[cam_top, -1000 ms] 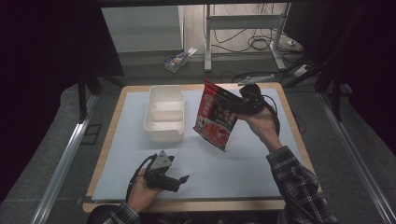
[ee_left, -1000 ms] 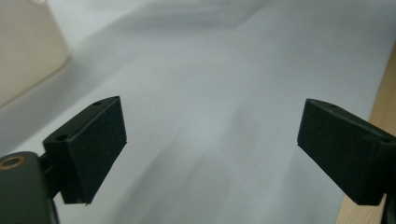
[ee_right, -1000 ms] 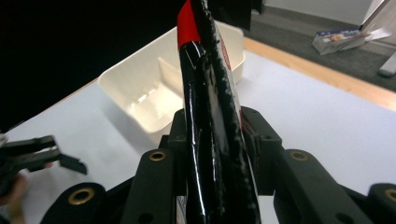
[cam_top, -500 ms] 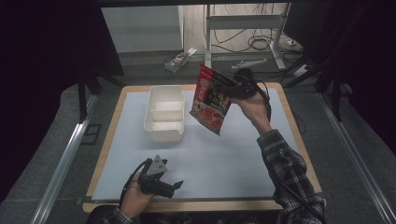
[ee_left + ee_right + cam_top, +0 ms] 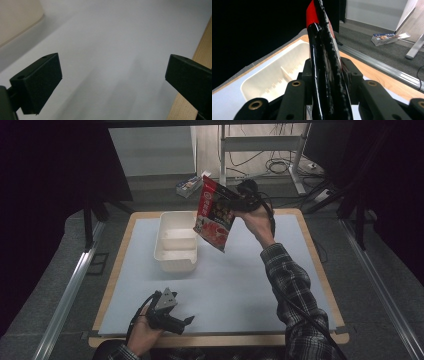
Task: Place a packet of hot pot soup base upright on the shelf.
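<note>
On the wooden desk [image 5: 225,340], under a pale blue mat [image 5: 240,285]: nothing shifted over the last second.

At the mat's far left, a white two-compartment bin [image 5: 175,264], empty as far as can be seen and in the same spot as before.

Above and just right of the bin's far end, a red snack bag [image 5: 214,215], held clear of the desk and tilted, lowest corner pointing down at the mat beside the bin. A second ago, lower and further right, over open mat; now lifted and carried toward the bin. Probably heading into the bin, with release not yet begun and the bag not yet squarely over the opening.

Right tongs [image 5: 235,202]: clamped on the bag's upper edge, glossy film pinched between the jaws in the right gripper view, bin directly below and beyond.

Left tongs [image 5: 186,325]: wide apart, holding nothing, low over the mat near the desk's front edge, much as a second ago.

On the floor beyond the desk, a small blue-and-white carton [image 5: 191,182].

Writing: white lettering and pictures of round snacks on the bag, print on the carton, both too small to read; no brand legible.
</note>
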A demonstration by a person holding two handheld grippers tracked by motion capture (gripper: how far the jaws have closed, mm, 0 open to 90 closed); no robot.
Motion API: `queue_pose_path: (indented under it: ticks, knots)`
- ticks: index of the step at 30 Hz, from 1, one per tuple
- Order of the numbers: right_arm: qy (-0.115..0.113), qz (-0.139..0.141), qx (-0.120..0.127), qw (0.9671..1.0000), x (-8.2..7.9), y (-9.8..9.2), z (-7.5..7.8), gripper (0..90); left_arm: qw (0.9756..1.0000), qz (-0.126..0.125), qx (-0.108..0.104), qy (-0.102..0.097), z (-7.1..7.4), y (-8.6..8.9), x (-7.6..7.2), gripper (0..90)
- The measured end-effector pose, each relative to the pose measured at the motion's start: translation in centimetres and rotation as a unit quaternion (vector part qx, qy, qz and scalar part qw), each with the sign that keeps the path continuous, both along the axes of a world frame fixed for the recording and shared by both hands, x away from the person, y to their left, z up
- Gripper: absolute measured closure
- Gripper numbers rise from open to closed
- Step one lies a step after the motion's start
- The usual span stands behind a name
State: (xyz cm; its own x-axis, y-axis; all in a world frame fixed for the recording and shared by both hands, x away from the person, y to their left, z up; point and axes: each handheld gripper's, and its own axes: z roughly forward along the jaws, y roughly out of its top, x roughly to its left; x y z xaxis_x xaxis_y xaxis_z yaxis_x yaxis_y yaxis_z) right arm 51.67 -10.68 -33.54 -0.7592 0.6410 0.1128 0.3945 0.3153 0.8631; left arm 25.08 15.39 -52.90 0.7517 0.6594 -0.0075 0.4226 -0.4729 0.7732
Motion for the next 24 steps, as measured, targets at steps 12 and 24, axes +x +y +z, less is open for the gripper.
queue_pose_path:
  ticks: [12, 24]
  knots:
    - [0.001, 0.000, 0.017, 0.9999, 2.9, 3.2, -0.1, 67.7, 1.0000, -0.004, 0.001, 0.006, -0.1, 0.0, 0.1, 0.0]
    - [-0.007, 0.010, 0.012, 0.9999, 5.0, 7.0, -0.9, 67.7, 0.9999, -0.005, -0.003, 0.012, -0.3, 0.0, 0.2, 0.0]
